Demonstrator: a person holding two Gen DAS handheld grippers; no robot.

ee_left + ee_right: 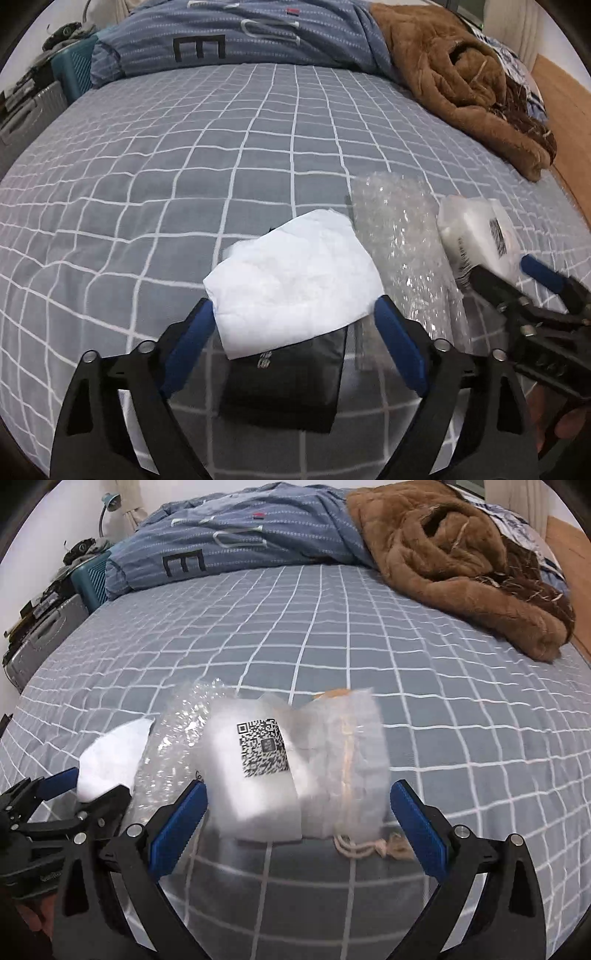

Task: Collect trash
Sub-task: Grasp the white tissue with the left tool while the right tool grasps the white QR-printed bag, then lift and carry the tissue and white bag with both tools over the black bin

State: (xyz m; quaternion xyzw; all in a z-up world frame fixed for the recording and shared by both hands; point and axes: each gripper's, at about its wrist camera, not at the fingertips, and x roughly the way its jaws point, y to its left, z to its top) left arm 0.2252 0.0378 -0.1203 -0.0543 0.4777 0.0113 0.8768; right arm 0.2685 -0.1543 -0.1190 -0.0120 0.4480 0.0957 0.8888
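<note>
On a grey checked bedsheet (pixel 147 177), nearest, the left gripper (pixel 295 332) has its jaws apart around a white tissue (pixel 295 273) lying over a black box (pixel 288 384). Beside it the right gripper (pixel 299 823), jaws apart, frames a white packet (pixel 266 775). Bubble wrap (pixel 399 236) lies between them. Farther off are a blue duvet (pixel 240 37) and a brown blanket (pixel 443 74).

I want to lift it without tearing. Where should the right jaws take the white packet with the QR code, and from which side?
Grip the white packet across its firm labelled block, coming down from above and from the near side. The right gripper already straddles it, jaws open. The crumpled drawstring end looks soft and would probably slip.
</note>
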